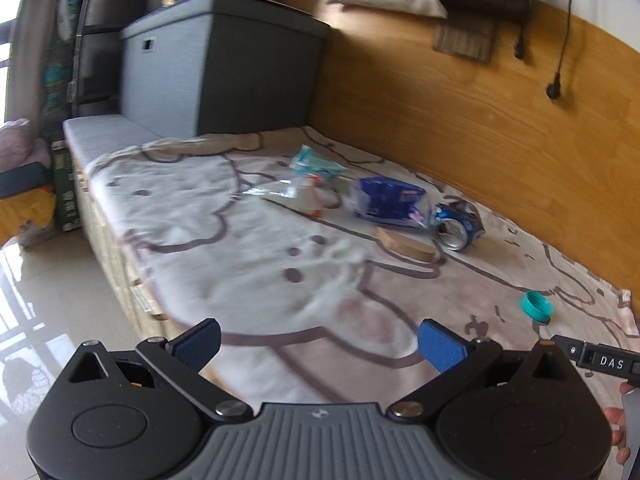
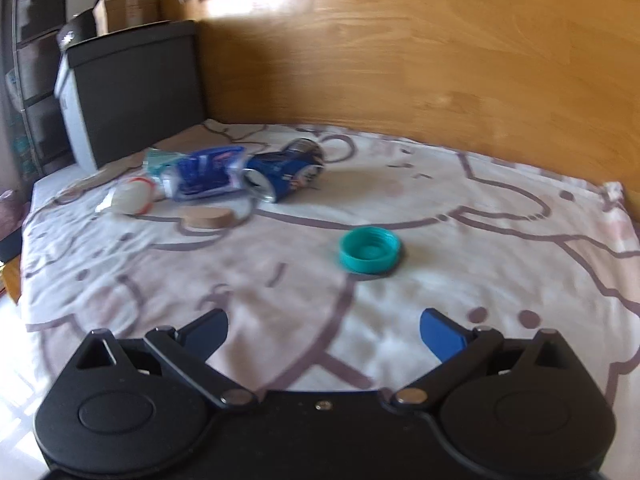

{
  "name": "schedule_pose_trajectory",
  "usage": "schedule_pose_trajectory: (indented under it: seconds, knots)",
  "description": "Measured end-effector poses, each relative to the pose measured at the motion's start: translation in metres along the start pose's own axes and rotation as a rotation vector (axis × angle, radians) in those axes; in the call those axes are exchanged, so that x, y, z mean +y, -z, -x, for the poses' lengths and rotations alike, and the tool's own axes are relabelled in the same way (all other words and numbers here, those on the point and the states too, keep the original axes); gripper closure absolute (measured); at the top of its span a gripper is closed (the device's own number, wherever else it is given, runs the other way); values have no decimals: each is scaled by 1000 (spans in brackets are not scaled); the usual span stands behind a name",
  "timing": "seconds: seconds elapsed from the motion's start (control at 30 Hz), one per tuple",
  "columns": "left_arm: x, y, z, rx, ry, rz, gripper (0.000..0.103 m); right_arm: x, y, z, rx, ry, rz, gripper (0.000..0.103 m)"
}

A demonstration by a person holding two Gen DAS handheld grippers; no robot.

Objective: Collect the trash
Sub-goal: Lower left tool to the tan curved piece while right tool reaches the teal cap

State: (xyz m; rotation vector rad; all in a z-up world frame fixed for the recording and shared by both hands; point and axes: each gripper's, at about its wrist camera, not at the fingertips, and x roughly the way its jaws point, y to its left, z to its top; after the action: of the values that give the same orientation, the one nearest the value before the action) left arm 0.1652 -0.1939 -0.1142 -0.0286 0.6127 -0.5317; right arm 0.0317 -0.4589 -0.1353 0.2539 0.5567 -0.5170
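Observation:
Trash lies on a bed with a cartoon-print blanket (image 1: pixel 240 264). A teal bottle cap (image 2: pixel 370 250) sits nearest my right gripper (image 2: pixel 324 332), which is open and empty just short of it. Farther back lie a crushed blue can (image 2: pixel 286 170), a blue plastic wrapper (image 2: pixel 204 176), a flat round wooden piece (image 2: pixel 208 218), a white cup with a red rim (image 2: pixel 134 196) and a pale green packet (image 2: pixel 158 158). My left gripper (image 1: pixel 320 344) is open and empty over the blanket's near edge. In its view show the can (image 1: pixel 458 224), wrapper (image 1: pixel 386 198), cap (image 1: pixel 538 306) and packet (image 1: pixel 316 160).
A wooden wall panel (image 1: pixel 480 120) runs along the bed's far side. A dark grey storage box (image 1: pixel 224 72) stands at the bed's far end. Tiled floor (image 1: pixel 48 300) lies to the left. The other gripper's edge (image 1: pixel 600 360) shows at the left view's right.

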Motion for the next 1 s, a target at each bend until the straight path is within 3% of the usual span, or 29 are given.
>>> schedule_pose_trajectory:
  seconds: [0.27, 0.53, 1.0]
  knots:
    - [-42, -8, -55, 64, 57, -82, 0, -30, -3, -25, 13, 23, -74, 0]
    - [-76, -21, -110, 112, 56, -223, 0, -39, -9, -56, 23, 23, -104, 0]
    - [-108, -40, -204, 173, 52, -292, 0, -27, -33, -100, 18, 30, -28, 4]
